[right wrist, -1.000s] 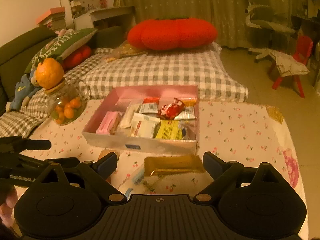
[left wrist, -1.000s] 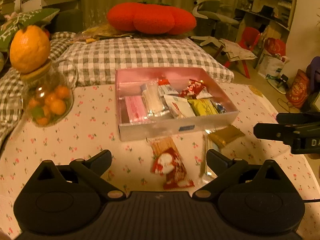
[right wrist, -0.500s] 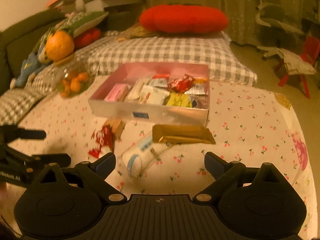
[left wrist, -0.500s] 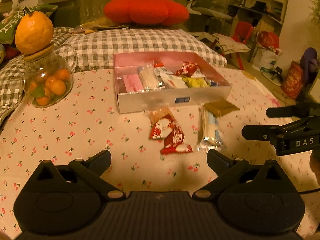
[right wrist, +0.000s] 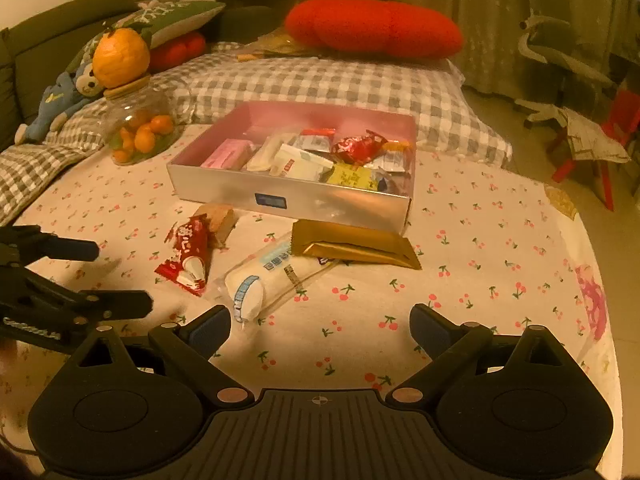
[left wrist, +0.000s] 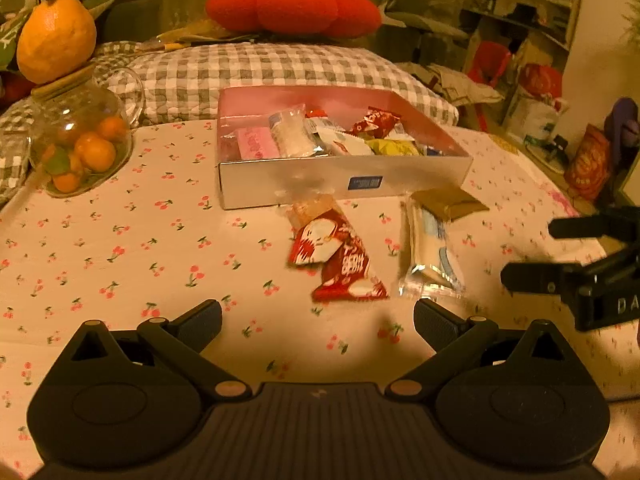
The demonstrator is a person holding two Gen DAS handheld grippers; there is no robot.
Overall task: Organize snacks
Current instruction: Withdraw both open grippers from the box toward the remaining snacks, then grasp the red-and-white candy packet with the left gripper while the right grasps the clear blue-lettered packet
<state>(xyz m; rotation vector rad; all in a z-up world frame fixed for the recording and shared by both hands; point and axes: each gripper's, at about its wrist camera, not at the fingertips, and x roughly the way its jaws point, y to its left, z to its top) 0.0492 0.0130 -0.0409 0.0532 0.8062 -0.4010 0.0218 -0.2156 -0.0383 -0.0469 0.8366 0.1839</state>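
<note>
**Snack sorting partly done: several packets lying in the box, four waiting outside it**

Both grippers are hovering over the cherry-print tablecloth (right wrist: 480, 240) with nothing between their fingers. The left gripper (left wrist: 318, 318) is holding its jaws spread wide and empty; the right gripper (right wrist: 320, 326) is doing the same.

Ahead of both pairs of jaws, the pink-lined box (right wrist: 288, 196) is already holding a share of the snacks: a pink packet (right wrist: 228, 154), white packets, a yellow packet (right wrist: 350, 176) and a crinkled red wrapper (right wrist: 358, 146) are lying side by side inside it. That part of the task is judged complete.

Four items are lying outside the box, between its near wall and the jaws. The red packet (left wrist: 340, 258) is lying ahead of the left jaws, roughly on their centre line, overlapping a brown snack (left wrist: 310, 208) that is touching the box wall. The clear-wrapped white roll (right wrist: 264, 280) is lying just ahead of the right gripper's left finger, its far end tucked under the gold packet (right wrist: 352, 244), which is resting just beside the box front.

As a judgement, the work is past its midpoint: room is showing along the far side of the box, and four pickups are remaining. The gold packet is likely wanting lifting first, since it is covering the roll's end.

A glass jar of oranges (left wrist: 78, 140) is standing well off to the left of the jaws, apart from the snacks.
</note>
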